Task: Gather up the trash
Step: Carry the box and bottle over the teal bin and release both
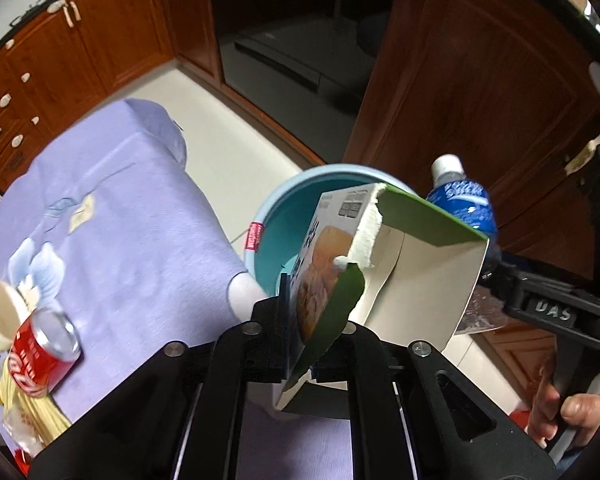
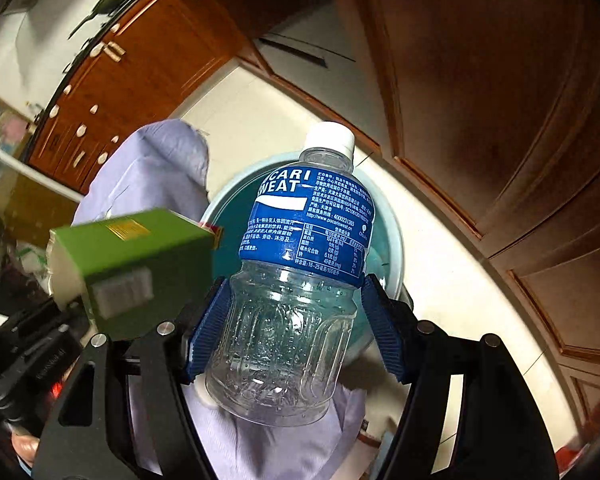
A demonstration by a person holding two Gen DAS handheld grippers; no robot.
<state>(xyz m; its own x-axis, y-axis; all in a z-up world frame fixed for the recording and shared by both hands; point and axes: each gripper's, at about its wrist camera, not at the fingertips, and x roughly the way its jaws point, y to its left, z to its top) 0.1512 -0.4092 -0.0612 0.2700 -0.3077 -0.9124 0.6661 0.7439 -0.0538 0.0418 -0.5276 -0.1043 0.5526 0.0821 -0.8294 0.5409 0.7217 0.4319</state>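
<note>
The left gripper point(image 1: 296, 320) is closed narrowly on one wall of a torn, empty green carton point(image 1: 384, 264), which hangs over the near rim of the blue bin point(image 1: 268, 216) standing on the floor just beside the table edge. The right gripper point(image 2: 296, 320) clamps its blue ribbed pads point(image 2: 210, 324) on the clear lower body of an empty plastic bottle point(image 2: 296, 280), cap pointing away, also above the bin. Judged from this, two items are in transit and not yet released; the bin interior, where visible, looks largely bare. Still to collect on the purple tablecloth point(image 1: 132, 216), near its front left corner: a red can point(image 1: 44, 352) lying on its side, a paper cup point(image 1: 0, 316) touching it, and a yellowish wrapper point(image 1: 32, 412) beneath. Legible writing: the bottle label reads "POCARI SWEAT" with a web address, www.pocarisweat.cn, and Chinese nutrition text; the can bears white Coca-Cola script; the right gripper body shows "DAS". The carton print is blurred.
</note>
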